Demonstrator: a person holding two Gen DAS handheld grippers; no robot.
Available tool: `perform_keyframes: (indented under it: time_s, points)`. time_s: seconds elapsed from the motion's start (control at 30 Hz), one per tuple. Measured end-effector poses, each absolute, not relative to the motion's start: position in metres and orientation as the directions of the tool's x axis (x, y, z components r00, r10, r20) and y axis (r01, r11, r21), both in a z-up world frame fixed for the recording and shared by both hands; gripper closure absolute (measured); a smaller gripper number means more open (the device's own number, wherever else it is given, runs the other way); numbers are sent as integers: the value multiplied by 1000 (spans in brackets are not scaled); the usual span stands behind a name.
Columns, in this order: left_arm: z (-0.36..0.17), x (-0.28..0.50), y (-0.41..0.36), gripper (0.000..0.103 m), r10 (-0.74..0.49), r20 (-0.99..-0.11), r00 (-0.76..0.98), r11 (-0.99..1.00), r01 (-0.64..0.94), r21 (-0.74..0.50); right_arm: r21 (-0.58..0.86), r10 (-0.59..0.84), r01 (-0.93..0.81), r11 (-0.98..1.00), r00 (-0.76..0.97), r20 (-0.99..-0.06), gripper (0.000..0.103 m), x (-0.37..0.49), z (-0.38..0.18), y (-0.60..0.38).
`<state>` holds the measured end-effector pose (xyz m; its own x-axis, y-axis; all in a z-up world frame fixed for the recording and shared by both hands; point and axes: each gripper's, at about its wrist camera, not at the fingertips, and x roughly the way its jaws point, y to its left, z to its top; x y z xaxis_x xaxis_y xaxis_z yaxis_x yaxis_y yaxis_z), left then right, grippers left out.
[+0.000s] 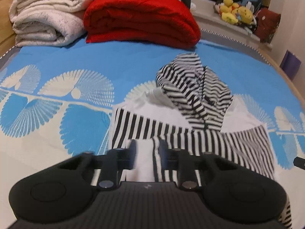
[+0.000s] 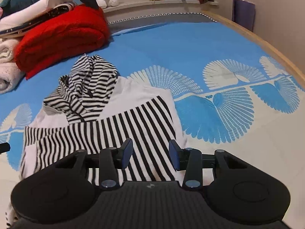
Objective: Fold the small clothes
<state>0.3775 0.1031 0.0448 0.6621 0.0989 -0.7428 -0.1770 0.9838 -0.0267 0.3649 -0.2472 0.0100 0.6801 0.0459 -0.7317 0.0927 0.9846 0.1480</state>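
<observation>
A small hooded garment with black and white stripes and a white body lies spread on the blue patterned bedspread. Its striped hood is crumpled at the far end. My left gripper is at the near hem, its blurred jaws close together with a fold of white and striped cloth filling the gap. In the right wrist view the same garment lies with its hood to the upper left. My right gripper hovers over the striped near edge with its jaws apart and the cloth flat beneath them.
A folded red blanket and a folded white blanket sit at the head of the bed. Yellow plush toys rest on a sill behind. The bed's wooden edge runs along the right, with a purple bag beyond it.
</observation>
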Motion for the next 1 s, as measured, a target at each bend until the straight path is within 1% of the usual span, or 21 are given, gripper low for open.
perform_keyframes:
  time_s: [0.07,0.1,0.13,0.17,0.33,0.53,0.73,0.9,1.0]
  points:
    - [54,381,103,84,89,-724,684,986,-162,-32,177,68,91,980,685,-725,84,366,15,-251]
    - [57,386,104,84,87,-721,687,986,-165,-38,195,77,93,976,692,-718,87,367,17,-253]
    - [60,393,106,84,83,-718,691,985,-167,-47,204,79,98,974,697,-712,94,368,19,-255]
    - [63,402,107,84,80,-714,696,985,-166,-52,212,79,104,972,702,-707,96,368,21,-258]
    - [66,475,110,84,48,-706,706,990,-129,-61,248,96,122,961,695,-713,96,371,20,-265]
    - [39,580,106,84,18,-732,681,998,-50,-23,260,121,110,959,671,-732,95,376,12,-264]
    - [8,672,109,82,48,-753,657,998,-58,13,257,104,141,956,656,-748,95,385,3,-270]
    - [-15,736,109,81,97,-776,623,995,-85,55,261,109,149,954,637,-763,95,388,-5,-272]
    - [-29,763,110,75,105,-798,594,994,-98,58,263,114,150,953,626,-771,95,390,-10,-272]
